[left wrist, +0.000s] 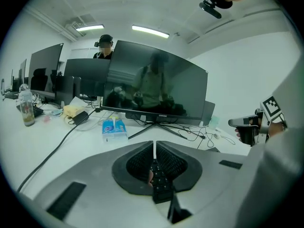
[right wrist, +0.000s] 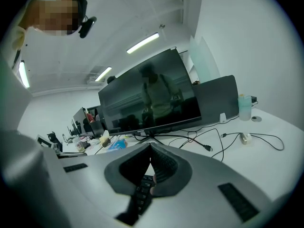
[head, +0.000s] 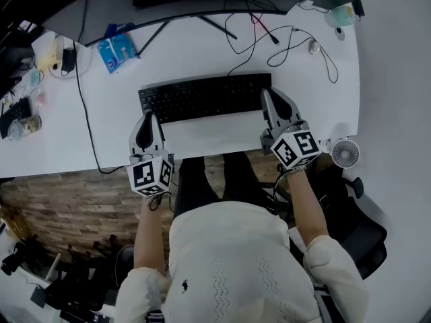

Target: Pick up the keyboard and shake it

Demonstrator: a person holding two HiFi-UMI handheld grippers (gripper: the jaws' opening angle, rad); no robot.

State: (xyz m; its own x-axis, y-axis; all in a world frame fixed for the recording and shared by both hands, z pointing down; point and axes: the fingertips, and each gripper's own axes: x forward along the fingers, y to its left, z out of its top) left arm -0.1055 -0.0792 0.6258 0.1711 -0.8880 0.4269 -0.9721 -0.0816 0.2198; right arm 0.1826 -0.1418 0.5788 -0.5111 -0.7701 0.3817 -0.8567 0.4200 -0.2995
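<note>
1. The left gripper (head: 149, 120), lower left of centre, was clamped on the left end of the black keyboard (head: 205, 96).
2. The right gripper (head: 269, 101) pinched the right end; the keyboard spanned mid-frame at the white desk (head: 202, 46).
3. Farther off, at upper right, stood a pale cup (head: 341, 15), its contents unclear.

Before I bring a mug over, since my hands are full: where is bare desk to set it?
Bare desk lies between the keyboard and the near edge, and right of it beyond the fan. Crowded: cables behind, bottle and charger far left.
</note>
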